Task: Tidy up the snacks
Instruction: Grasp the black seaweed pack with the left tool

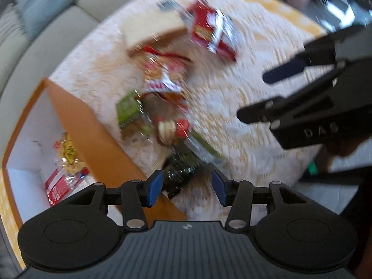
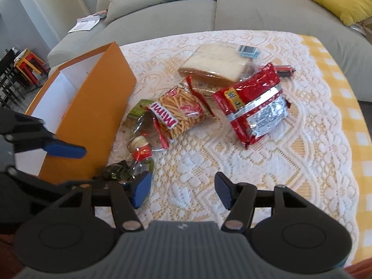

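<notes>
Both claws stand open with nothing between their blue pads. Our left claw point(image 1: 187, 187) points steeply down over the near-left part of the bench point(image 2: 267, 162), just above a dark crinkled wrapper point(image 1: 182, 169) that lies against the long orange side of the box point(image 1: 93, 125); its pads sit on either side of the wrapper's near end, but that view is blurred and we cannot tell whether they touch it. Our right claw point(image 2: 183, 189) hovers over bare lace cloth at the near edge of the bench, its left pad just beside the same dark wrapper point(image 2: 116, 173).

The snacks lie in a loose heap running from the near-left toward the far middle of the bench. Just beyond the dark wrapper lies a small clear pack with a red label point(image 2: 140, 147), and beside it, close to the box wall, a green packet point(image 2: 140, 108). Past those comes a bag of stick snacks point(image 2: 181, 111), then a wrapped sandwich point(image 2: 220, 62) furthest back, its near edge overlapped by the stick bag's red top. A big red and silver bag point(image 2: 253, 107) lies to the right of the stick snacks.

The box sits open along the left edge of the bench, white inside. In the left wrist view it holds a clear packet with a red label point(image 1: 66, 174) on its floor.
</notes>
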Demonstrator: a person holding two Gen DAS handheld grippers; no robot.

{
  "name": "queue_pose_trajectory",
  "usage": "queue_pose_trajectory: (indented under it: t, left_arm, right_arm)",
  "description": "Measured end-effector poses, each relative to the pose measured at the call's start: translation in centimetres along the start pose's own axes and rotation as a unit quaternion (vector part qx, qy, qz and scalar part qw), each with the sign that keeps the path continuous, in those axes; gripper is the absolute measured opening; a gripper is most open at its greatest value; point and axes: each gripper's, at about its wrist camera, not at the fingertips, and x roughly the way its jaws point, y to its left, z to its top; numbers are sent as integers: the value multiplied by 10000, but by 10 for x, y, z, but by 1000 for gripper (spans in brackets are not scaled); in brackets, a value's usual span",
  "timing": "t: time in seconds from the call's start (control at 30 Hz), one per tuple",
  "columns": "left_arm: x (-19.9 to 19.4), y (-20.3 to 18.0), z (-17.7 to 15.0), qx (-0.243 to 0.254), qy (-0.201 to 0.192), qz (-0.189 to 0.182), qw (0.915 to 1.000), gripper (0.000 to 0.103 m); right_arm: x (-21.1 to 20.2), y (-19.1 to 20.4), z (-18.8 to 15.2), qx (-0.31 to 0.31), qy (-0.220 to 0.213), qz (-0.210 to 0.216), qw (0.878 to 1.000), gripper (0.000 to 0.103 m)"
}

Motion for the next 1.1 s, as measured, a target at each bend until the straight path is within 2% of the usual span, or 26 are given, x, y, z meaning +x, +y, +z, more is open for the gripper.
queue_pose_trajectory:
  t: [0.2, 0.27, 0.43, 0.67, 0.8, 0.83, 0.97, 1.1]
  left_arm:
    - [22, -5, 11, 675, 498, -218, 9962, 58]
    - [32, -9, 15, 926, 744, -168, 9928, 57]
    - [46, -19, 24, 1350, 1056, 52, 9852, 59]
    - [68, -20, 26, 1373, 1402, 291, 9801, 58]
    - [74, -16, 23, 1288, 1496, 425, 9794, 47]
    - [75, -16, 23, 1266, 1479, 432, 9799, 43]
    - [72, -11, 19, 1064, 1322, 405, 9847, 41]
    - [61, 2, 16, 494, 1116, 126, 9924, 40]
  right_arm:
    - [4, -8, -1, 172, 72, 52, 9998, 60]
    - [4, -12, 0, 263, 60, 54, 9996, 60]
    - [3, -19, 3, 427, 28, 109, 9990, 60]
    - [8, -25, 5, 521, 117, 91, 9985, 60]
    - [12, -24, 6, 484, 193, 73, 9986, 60]
    - [14, -23, 6, 465, 218, 76, 9987, 60]
    - [21, -19, 5, 328, 322, 79, 9989, 60]
    - [23, -18, 4, 248, 356, 113, 9990, 59]
